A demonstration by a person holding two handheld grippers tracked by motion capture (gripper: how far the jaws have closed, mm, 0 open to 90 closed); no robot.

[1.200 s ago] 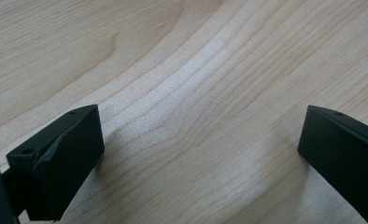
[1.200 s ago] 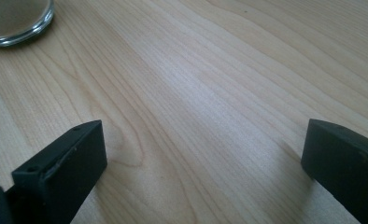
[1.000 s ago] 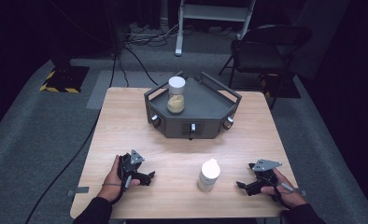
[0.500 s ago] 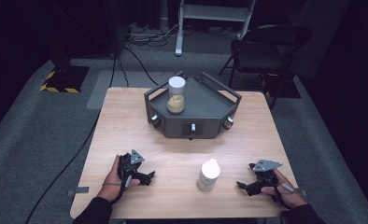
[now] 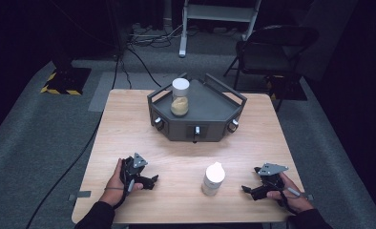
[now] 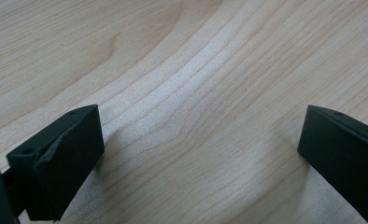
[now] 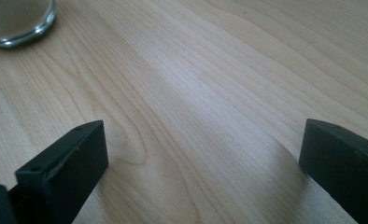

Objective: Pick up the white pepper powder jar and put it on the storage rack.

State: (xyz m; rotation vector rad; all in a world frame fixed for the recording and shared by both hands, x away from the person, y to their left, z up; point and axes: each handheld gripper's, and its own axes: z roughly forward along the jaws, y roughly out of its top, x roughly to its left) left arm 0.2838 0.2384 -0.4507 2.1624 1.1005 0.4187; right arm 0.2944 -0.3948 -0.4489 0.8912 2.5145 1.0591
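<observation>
High view shows our left gripper point(image 5: 150, 181) and right gripper point(image 5: 247, 189) low on the table point(image 5: 129, 124), jaws spread wide and empty, pointing inward. Between them, nearer the right one, stands a white-capped jar point(image 5: 213, 178).

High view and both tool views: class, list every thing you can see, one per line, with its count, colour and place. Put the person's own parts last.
Table: one, light wood, centre of the room.
Tray: one, dark grey with knobs on its front, far half of the table.
Jar: one, clear with a white lid and tan filling, on the tray's left.
Bottle: one, white, near edge, between the tools.
Chair: one, black, beyond the table's far right.
Cables: several, black, on the grey floor.
Left tool: one, black, open, near left.
Right tool: one, black, open, near right.
</observation>
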